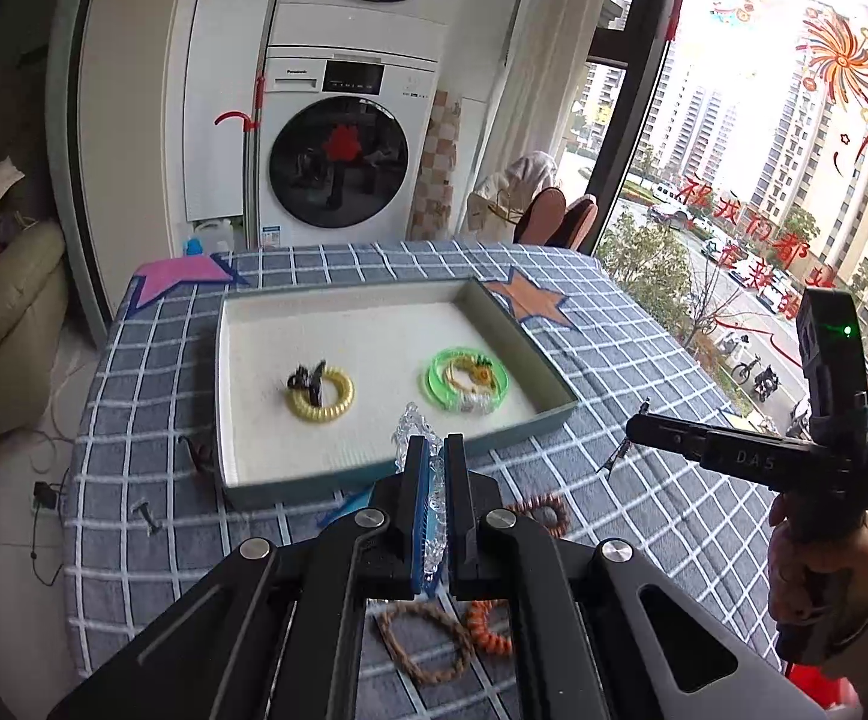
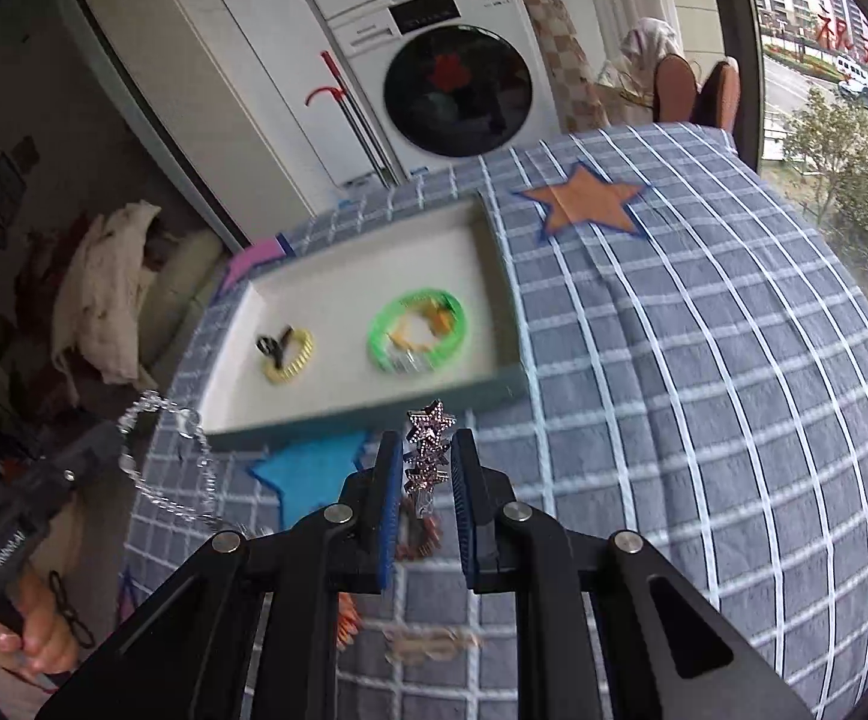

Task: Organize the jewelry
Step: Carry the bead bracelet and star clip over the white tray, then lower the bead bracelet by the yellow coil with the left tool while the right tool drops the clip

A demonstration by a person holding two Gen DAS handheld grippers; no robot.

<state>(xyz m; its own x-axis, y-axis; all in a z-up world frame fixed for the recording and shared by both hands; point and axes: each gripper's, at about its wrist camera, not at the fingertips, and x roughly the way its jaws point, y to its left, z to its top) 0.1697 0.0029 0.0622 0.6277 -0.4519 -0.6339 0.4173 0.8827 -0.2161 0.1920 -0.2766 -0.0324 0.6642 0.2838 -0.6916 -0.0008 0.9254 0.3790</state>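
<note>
My left gripper (image 1: 436, 450) is shut on a clear crystal bracelet (image 1: 414, 427), held up just before the near rim of the white-lined tray (image 1: 344, 295). From the right wrist view, that bracelet (image 2: 194, 468) hangs as a loop from the left gripper (image 2: 128, 427). My right gripper (image 2: 428, 445) is shut on a sparkly star-shaped piece (image 2: 431, 425), lifted above the checked cloth near the tray's front rim (image 2: 374, 415). In the tray lie a yellow coil bracelet (image 1: 323, 401) with a black clip on it and a green bangle (image 1: 463, 381) with small pieces inside.
On the cloth under my left gripper lie a brown braided bracelet (image 1: 425, 642), an orange beaded one (image 1: 489, 624) and a dark bead bracelet (image 1: 544, 513). A black clip (image 1: 200, 456) sits left of the tray. Paper stars (image 2: 583, 199) mark the cloth. A washing machine (image 1: 344, 144) stands behind the table.
</note>
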